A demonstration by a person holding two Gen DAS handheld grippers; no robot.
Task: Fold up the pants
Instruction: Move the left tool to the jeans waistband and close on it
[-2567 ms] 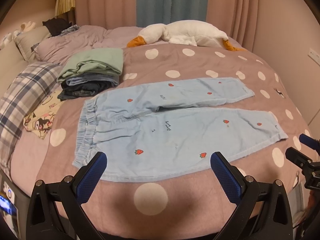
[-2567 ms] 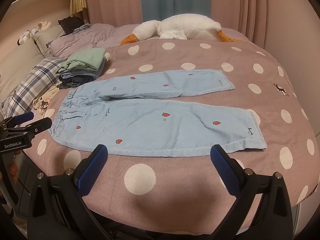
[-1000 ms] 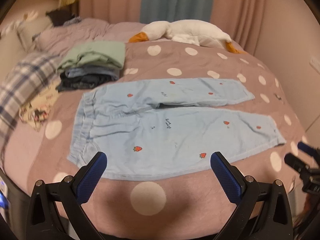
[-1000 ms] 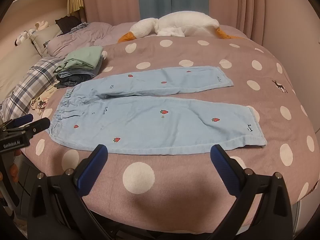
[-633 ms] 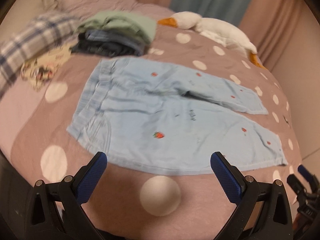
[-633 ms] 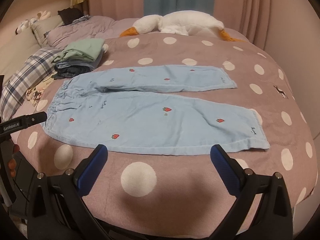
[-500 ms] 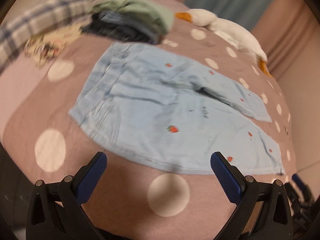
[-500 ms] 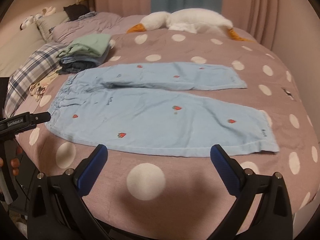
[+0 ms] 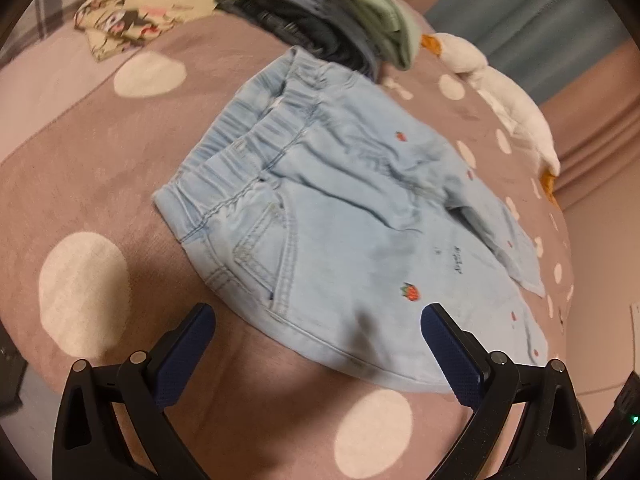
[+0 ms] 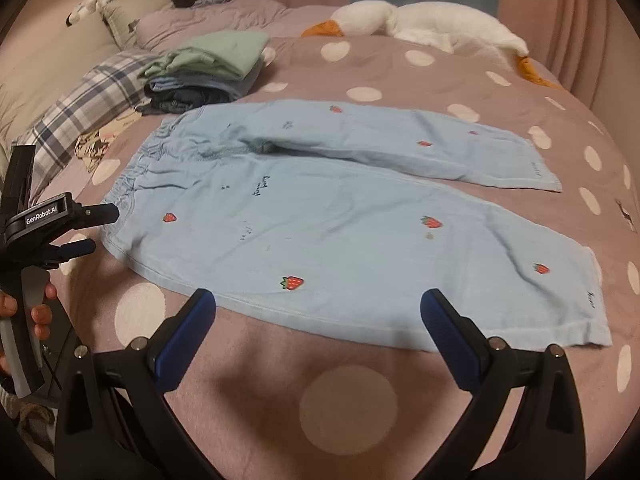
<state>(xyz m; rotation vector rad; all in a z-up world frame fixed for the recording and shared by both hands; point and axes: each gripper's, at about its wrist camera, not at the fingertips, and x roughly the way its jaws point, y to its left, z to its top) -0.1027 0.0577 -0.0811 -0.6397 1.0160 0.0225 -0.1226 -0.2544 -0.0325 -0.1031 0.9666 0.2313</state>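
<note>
Mauve polka-dot bedspread (image 10: 400, 64), pink curtains behind, light-blue strawberry-print denim pants (image 10: 320, 216) spread flat just beyond left gripper (image 9: 316, 328) and right gripper (image 10: 318, 316), jaws apart, empty.

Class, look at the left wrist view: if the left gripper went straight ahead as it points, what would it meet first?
Most likely the pants, near the pocket at the waistband end; the left gripper is open. Depth is hard to judge.

Left gripper (image 9: 316, 324) and right gripper (image 10: 318, 310) both hover with jaws spread wide, holding nothing.
</note>
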